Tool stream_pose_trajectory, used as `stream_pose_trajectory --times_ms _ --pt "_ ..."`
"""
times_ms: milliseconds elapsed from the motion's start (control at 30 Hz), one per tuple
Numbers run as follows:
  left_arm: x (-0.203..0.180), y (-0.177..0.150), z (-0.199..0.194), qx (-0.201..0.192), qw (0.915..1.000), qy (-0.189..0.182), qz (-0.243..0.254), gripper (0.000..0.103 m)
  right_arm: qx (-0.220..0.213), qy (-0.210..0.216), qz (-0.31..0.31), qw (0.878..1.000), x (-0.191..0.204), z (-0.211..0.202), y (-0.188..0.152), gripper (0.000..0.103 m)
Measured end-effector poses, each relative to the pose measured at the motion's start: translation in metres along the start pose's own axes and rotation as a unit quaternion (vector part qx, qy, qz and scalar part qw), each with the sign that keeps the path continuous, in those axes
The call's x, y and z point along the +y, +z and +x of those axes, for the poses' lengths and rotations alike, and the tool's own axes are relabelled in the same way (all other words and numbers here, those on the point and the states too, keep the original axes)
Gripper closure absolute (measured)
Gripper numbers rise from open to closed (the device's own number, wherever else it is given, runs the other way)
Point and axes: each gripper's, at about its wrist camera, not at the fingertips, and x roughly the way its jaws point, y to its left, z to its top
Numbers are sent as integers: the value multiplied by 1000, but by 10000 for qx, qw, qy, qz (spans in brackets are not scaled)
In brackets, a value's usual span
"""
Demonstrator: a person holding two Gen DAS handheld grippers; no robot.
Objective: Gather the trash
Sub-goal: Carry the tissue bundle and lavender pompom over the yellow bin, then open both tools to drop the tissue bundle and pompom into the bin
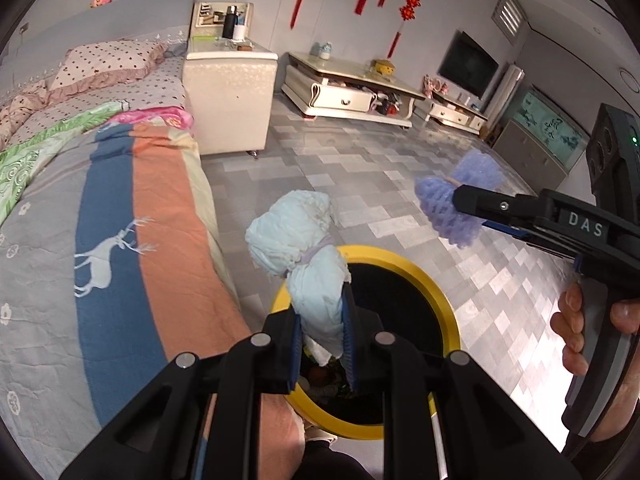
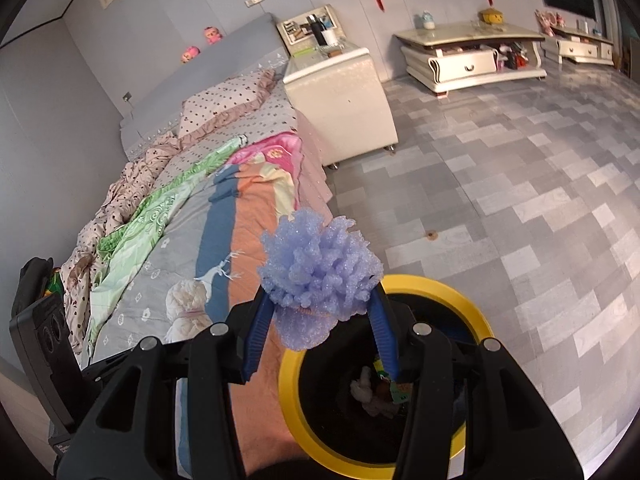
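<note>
Black, ribbed-blue-padded left tongs [image 1: 322, 344] nearest the lens, clenched on a pale blue crumpled wad of soft padded material [image 1: 304, 256], cinched at its waist by a thin lilac band so that it bulges above and below. Held tilted, its lower end pinched between the pads, directly over the near rim of a round black trash bin with a glossy yellow ring rim [image 1: 400, 258]. Bin standing on the floor of grey rectangular tiles [image 1: 360, 160], touching the long side edge of the bed with a striped grey, blue and salmon quilt bearing a white deer [image 1: 120, 240].

Right tongs [image 2: 320, 332] grasping a lilac honeycomb foam net, bunched and frilly [image 2: 320, 268], its pinched middle between the blue pads, jaws about half spread around it, ruffled ends flaring above and below. Hung over the bin's rim [image 2: 452, 292] on the bed side; crumpled white paper and coloured wrappers [image 2: 372, 396] lying at the bottom inside.

Both tools pitched steeply downward toward the bin mouth. Seen from the left wrist, right tongs [image 1: 460, 204] reaching in from the right edge, a person's hand [image 1: 580, 328] wrapped around the pistol grip, fingers curled. On the quilt near the bed's side edge, a white crumpled wad tied with a band [image 2: 188, 308].
</note>
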Motion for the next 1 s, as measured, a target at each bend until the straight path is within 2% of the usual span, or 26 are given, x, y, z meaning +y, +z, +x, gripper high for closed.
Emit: stream_pose_trajectory --times_ms 367,700,1000 --pt "-5 -28 54 557 9983 -149 90 87 485 -172 352 9981 -27 62 -34 57" --pt "-4 -37 71 797 9966 -190 48 86 713 -403 430 9957 -34 92 -45 55" --pt "1 -33 67 790 9966 -236 -41 68 604 -556 489 9954 -36 87 -40 49"
